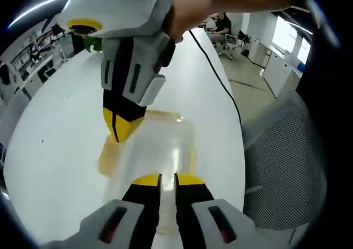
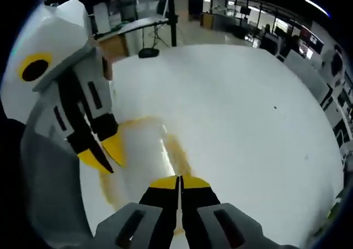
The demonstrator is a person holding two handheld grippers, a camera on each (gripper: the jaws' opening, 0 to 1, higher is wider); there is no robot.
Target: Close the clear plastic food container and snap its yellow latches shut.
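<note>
A clear plastic container (image 1: 157, 144) is seen lying flat on the white worktop (image 1: 55, 138), its lid down, glare running along the top. It is shallow and rectangular, with yellow latches (image 1: 110, 155) showing along its edges; whether they are snapped shut cannot be told. No brand, label or writing can be read on it.

In the left gripper view, the left claw (image 1: 167, 180) is seen at the near edge of the container, its yellow-tipped jaws pressed nearly together with only a thin slit between. The right claw (image 1: 122, 128) is seen at the container's far left corner, tips down against it, jaws pressed together, held by a hand (image 1: 185, 17).

In the right gripper view, the right claw (image 2: 180, 181) is shown over the container (image 2: 146, 149), jaws together, and the left claw (image 2: 105, 155) stands on the container's left edge beside a yellow latch (image 2: 113, 191).

A black cable (image 1: 218, 75) is laid across the worktop beyond the container.
</note>
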